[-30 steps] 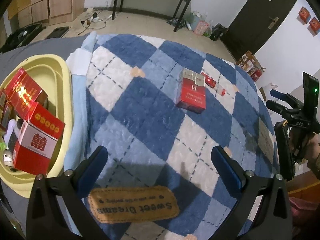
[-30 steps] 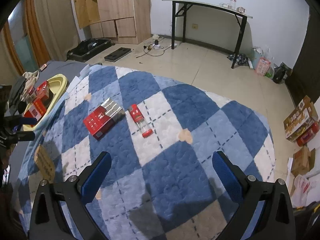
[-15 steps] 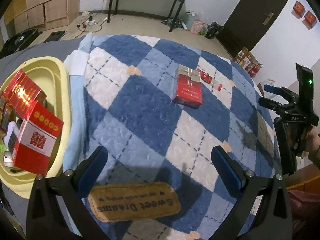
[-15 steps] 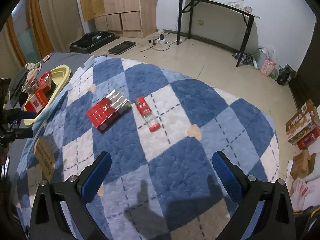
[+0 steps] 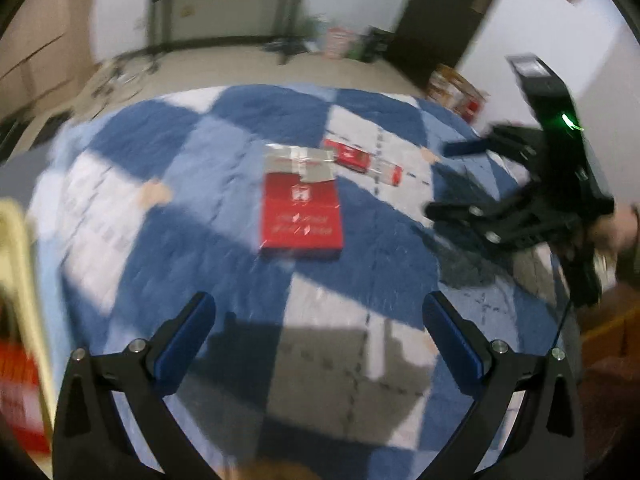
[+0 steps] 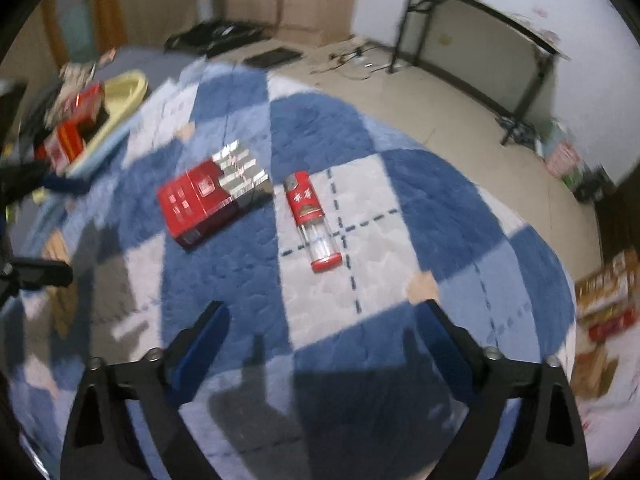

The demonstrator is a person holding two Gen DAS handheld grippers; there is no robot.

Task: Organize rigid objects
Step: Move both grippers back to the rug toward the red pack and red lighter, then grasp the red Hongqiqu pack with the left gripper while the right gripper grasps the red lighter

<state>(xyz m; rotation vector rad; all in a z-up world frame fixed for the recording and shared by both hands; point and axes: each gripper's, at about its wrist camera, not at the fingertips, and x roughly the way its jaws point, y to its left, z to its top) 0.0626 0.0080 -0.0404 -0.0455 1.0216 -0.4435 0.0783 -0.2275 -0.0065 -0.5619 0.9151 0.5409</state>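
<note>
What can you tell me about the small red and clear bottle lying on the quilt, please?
The bottle is small and slim, with a red labelled upper part, a clear lower section and a red end cap. It lies flat on a pale patch of the checked quilt, beside the red box but apart from it. Nothing grips it.

Both hand-held grippers now sit lower and nearer the flat red-and-silver carton [image 5: 301, 205]; the right hand-held gripper [image 6: 326, 328] is closing on nothing.
</note>
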